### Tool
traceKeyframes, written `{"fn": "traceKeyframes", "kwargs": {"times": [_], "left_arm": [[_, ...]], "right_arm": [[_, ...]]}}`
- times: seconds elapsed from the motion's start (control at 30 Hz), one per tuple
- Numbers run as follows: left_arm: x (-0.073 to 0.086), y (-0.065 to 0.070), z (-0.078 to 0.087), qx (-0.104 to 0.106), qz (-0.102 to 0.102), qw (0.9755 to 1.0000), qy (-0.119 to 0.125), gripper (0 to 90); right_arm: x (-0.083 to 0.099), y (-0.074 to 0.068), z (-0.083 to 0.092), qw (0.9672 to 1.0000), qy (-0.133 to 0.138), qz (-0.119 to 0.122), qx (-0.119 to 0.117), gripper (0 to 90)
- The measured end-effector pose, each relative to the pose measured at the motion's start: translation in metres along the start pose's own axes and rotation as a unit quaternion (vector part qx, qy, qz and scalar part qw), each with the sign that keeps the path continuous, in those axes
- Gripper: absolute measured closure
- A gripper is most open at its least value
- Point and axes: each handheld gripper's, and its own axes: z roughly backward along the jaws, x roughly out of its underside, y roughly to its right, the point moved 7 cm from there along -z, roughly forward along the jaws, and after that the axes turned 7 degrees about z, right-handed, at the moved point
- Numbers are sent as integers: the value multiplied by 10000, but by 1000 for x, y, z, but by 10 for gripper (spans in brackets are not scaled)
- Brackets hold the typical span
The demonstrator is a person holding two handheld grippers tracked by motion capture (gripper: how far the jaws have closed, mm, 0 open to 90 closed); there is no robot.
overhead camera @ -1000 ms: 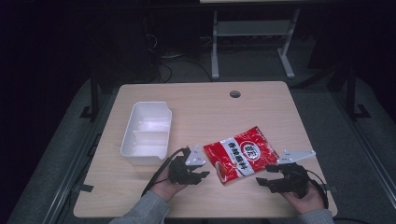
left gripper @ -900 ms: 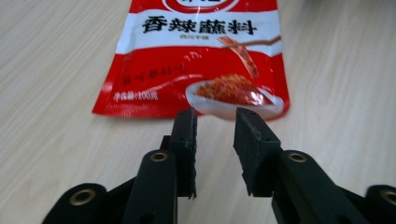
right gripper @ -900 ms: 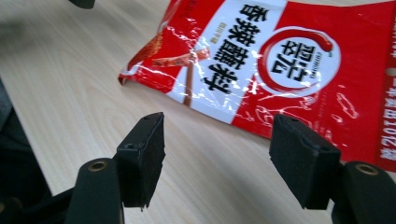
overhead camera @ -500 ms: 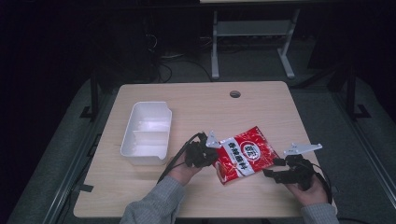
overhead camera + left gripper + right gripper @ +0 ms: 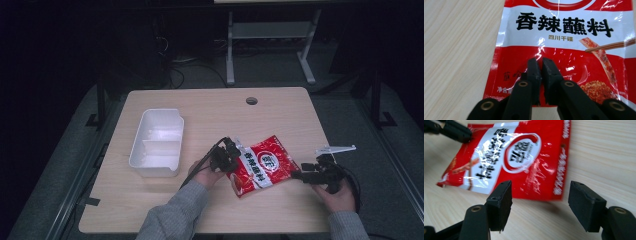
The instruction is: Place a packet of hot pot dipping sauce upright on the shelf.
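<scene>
Left tongs point(image 5: 541, 65) have slid in from the desk point(image 5: 200, 105) edge and now pinch the red sachet point(image 5: 262, 164); right tongs point(image 5: 540, 202) wait wide open, empty — lift coming, likely.

In the left gripper view the seasoning packet point(image 5: 564, 37) is running off the top and right edges, so its round logo is showing only as a lower arc. The left gripper point(image 5: 541, 63) is covering the packet's bottom hem, and the small print there is too fine to read.

In the right gripper view the near edge of the packet point(image 5: 524, 162) is blurring, and the other gripper's fingers point(image 5: 456, 131) are getting cut off at the top left corner.

From above, the person's sleeves point(image 5: 172, 217) are running off the bottom edge, and the room behind the worktop point(image 5: 280, 112) is sitting in darkness.
</scene>
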Motion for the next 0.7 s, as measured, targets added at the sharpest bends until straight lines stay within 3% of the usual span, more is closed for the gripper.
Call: {"fn": "traceKeyframes", "kwargs": {"times": [0.17,0.53,0.7], "left_arm": [[1,1,0,-12,-24,10000,33,880],[3,0,0,40,17,9999,144,889],[4,1,0,34,15,9999,163,889]], "right_arm": [[2,4,-3,9997,44,-220,-137,353],[4,-10,-18,9984,-171,-215,-504,438],[0,-14,-15,9968,79,-351,-715,468]]}}
